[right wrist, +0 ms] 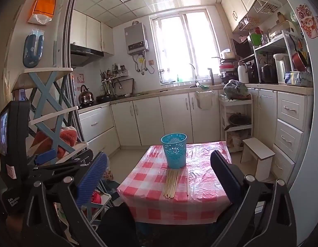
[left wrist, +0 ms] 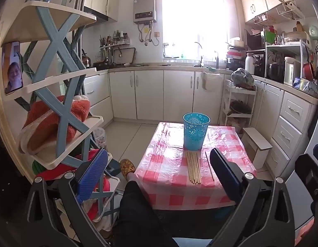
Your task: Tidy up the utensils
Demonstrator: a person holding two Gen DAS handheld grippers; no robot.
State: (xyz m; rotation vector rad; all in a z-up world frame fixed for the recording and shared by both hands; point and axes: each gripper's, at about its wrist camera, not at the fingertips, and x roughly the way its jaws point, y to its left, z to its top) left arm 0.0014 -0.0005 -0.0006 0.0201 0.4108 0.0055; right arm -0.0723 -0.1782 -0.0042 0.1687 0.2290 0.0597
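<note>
— Reporting from my station: what carries the items?

— I see a low tabletop (left wrist: pixel 169 177) under a red-checked plastic cover. A teal perforated cup (left wrist: pixel 195 131) stands upright toward its far end.

— And the utensils?

— A bundle of wooden chopsticks (left wrist: pixel 194 167) lies flat just before the cup, ends nearly touching its base; one dark stick (left wrist: pixel 209 165) lies apart to their right.

— Claw states?

— My left claw (left wrist: pixel 159 175) stands spread wide, nothing between its fingers. My right claw (right wrist: pixel 159 175) likewise, empty, short of the tabletop.
</note>
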